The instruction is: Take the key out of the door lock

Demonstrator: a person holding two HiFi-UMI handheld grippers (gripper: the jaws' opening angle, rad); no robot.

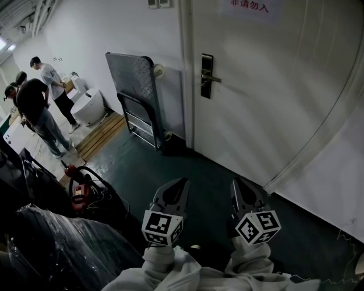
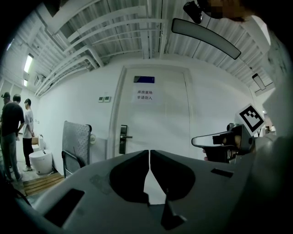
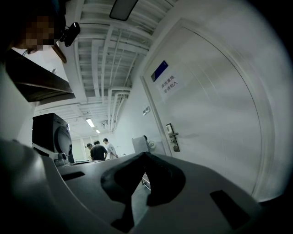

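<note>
The lock (image 1: 206, 75) is a dark, upright rectangular plate near the left edge of the door (image 1: 273, 102). A slim metal lever (image 1: 213, 79) sticks out of it to the right. Any key in it is too small to make out in any view. The door is smooth, pale and flat, with a paper sign (image 1: 250, 7) printed in red high on it. The left gripper view shows the same plate (image 2: 122, 139) below a white sign (image 2: 144, 95) and a blue one (image 2: 143, 79).

Both tongs are well short of the door, side by side over the dark, dull-glossy floor (image 1: 170, 165). The left gripper (image 1: 182, 183) has its curved grey jaws closed tip to tip with nothing between them (image 2: 149, 151). The right gripper (image 1: 236, 184) has its jaws together too, also empty (image 3: 144, 154). Each carries a cube with black-and-white square markers (image 1: 162, 227) (image 1: 259, 226) and is held by an arm in a crumpled white sleeve (image 1: 170, 273).

Left of the door, a flat metal cart (image 1: 136, 91) with a textured grey deck leans upright against the white wall. Further left are a slatted wooden pallet (image 1: 102, 133), a rounded white tub (image 1: 88, 107) and people (image 1: 40, 108) standing. At the near left sits a dark bundle under shiny plastic wrap (image 1: 57, 238).
</note>
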